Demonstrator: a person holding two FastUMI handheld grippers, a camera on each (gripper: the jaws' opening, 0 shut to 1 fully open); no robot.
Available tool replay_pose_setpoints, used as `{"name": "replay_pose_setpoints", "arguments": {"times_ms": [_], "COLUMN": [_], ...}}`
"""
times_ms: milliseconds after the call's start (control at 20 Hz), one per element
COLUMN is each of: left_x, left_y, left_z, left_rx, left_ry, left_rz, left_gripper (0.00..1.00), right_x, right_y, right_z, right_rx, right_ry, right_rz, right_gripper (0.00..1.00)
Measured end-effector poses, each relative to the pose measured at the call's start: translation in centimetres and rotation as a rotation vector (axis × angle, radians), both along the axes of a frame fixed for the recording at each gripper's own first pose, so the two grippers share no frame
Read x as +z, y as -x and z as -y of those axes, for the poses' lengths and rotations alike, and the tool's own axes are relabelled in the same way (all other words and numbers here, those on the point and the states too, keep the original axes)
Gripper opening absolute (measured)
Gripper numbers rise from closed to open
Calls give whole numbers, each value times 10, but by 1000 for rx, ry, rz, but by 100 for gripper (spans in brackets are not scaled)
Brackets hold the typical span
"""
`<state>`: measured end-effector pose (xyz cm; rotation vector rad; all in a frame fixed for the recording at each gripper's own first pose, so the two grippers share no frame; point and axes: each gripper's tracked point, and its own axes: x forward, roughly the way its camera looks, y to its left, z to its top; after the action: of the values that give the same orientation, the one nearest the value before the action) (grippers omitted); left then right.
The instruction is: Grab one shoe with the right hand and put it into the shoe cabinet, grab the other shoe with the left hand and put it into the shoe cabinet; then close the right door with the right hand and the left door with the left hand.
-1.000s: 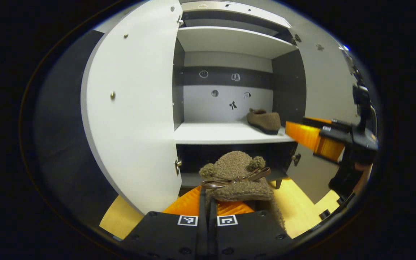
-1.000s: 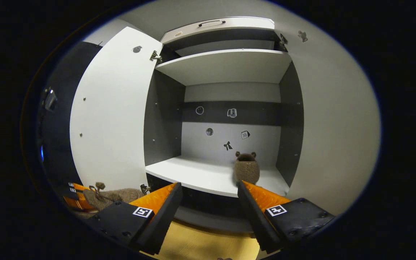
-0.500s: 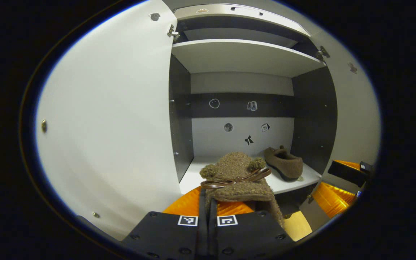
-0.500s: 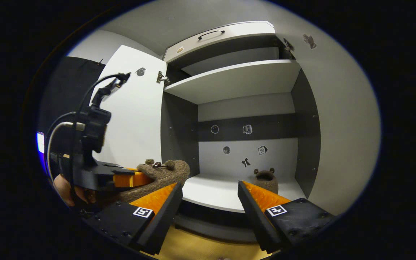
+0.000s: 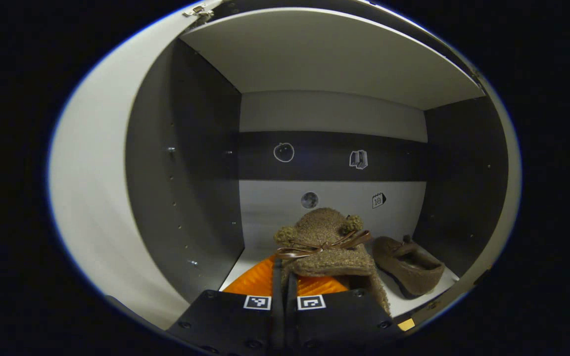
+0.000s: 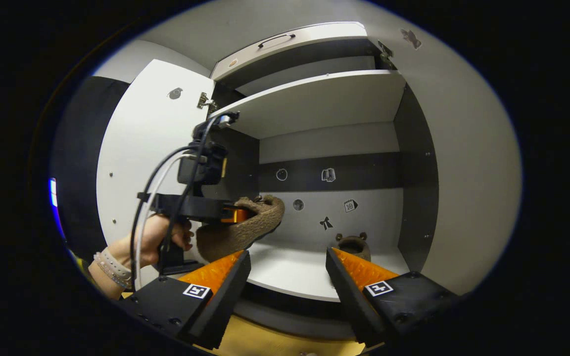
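Calendar sticker [image 5: 378, 200] reads 10 behind left claw's [image 5: 285, 279] slipper [image 5: 325, 242].

Yellow wooden floor [image 6: 265, 341] below, dark cloth wall [image 6: 79, 148] left.

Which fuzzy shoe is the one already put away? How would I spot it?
Look inside the open shoe cabinet, at its white shelf. On the shelf's right side sits a brown fuzzy shoe. Unlike its twin, the held shoe, no gripper touches it.
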<state>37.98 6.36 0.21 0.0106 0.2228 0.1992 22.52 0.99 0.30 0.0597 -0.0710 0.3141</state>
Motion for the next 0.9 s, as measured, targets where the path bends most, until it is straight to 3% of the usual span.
{"name": "replay_pose_setpoints", "arguments": {"times_ms": [350, 650, 900], "left_x": [-50, -88, -115], "left_y": [-74, -88, -91], "left_z": [3, 15, 6], "left_rx": [-40, -75, -48], "left_ry": [14, 60, 44], "left_rz": [-122, -216, -295], "left_gripper": [5, 5, 5], "right_x": [-12, -19, -16], "right_y": [-9, -11, -5], "right_z": [-2, 5, 4], "right_rx": [12, 15, 39], "right_ry": [15, -2, -25], "right_rz": [-34, -74, -73], "right_gripper": [98, 98, 98]}}
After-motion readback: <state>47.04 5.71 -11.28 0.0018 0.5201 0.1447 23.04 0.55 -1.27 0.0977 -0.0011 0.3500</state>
